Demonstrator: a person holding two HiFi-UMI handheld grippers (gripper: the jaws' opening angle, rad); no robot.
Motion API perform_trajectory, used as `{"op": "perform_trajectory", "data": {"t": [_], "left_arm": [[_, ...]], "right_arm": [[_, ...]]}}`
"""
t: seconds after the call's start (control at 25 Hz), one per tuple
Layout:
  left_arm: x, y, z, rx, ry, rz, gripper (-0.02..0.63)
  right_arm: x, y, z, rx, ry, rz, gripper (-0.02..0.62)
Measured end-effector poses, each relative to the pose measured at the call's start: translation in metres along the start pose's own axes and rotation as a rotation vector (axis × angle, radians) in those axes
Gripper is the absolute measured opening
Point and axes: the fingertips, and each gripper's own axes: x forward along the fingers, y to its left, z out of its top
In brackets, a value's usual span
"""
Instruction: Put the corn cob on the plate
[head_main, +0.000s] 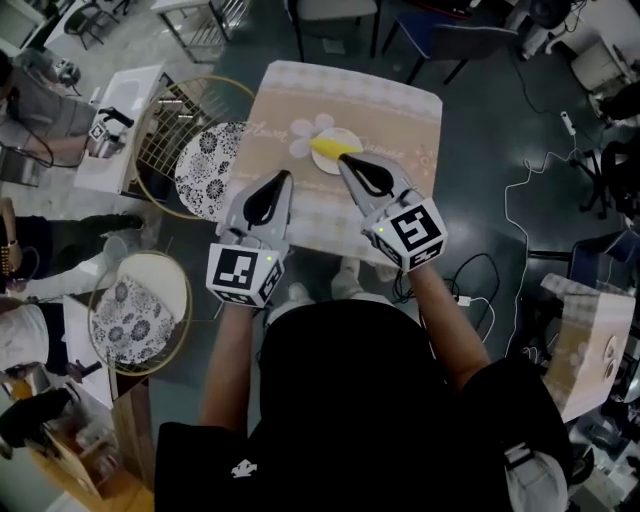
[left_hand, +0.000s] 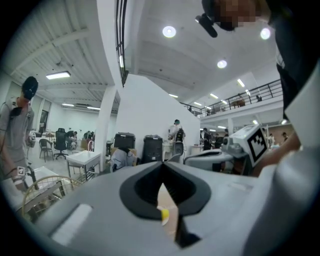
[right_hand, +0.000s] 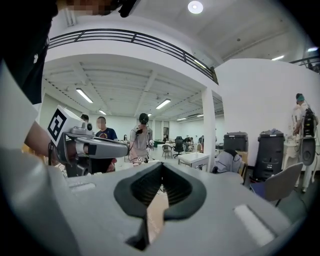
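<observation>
- Yellow corn cob (head_main: 328, 146) lies on the cream plate (head_main: 326, 165), on the beige-clothed table (head_main: 400, 120).
- My left gripper (head_main: 284, 178) is clenched on nothing, above the table's near part.
- My right gripper (head_main: 343, 158) is clenched too and empty, with its tip over the plate, just beside the cob.

Surface (head_main: 400, 110) in middle, straight ahead of person. Plate (head_main: 322, 164) on surface. Corn cob (head_main: 332, 147) on plate. Right claw (head_main: 344, 160) over plate, tip just beside corn cob. Left claw (head_main: 285, 178) left of plate, over surface. Two chairs (head_main: 335, 12) behind surface. Round cushion (head_main: 208, 172) just beside surface's left edge, wire rack (head_main: 180, 115) behind it. Second round cushion (head_main: 140, 312) nearer, left of person. Cable (head_main: 520, 210) on floor, right.
</observation>
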Motion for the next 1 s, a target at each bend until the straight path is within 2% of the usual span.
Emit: {"op": "perform_trajectory", "data": {"t": [0.32,0.52,1.0], "left_arm": [[-0.029,0.011,0.000,0.000,-0.012,-0.040,0.009],[-0.042,0.019,0.005,0.018,-0.040,-0.025,0.009],[-0.078,0.011,0.006,0.073,-0.063,-0.056,0.009]], "right_arm": [[-0.005,0.032,0.012,-0.006,-0.004,-0.048,0.002],[-0.007,0.049,0.024,-0.001,-0.023,-0.070,0.002],[-0.026,0.091,0.030,0.003,-0.040,-0.124,0.002]]}}
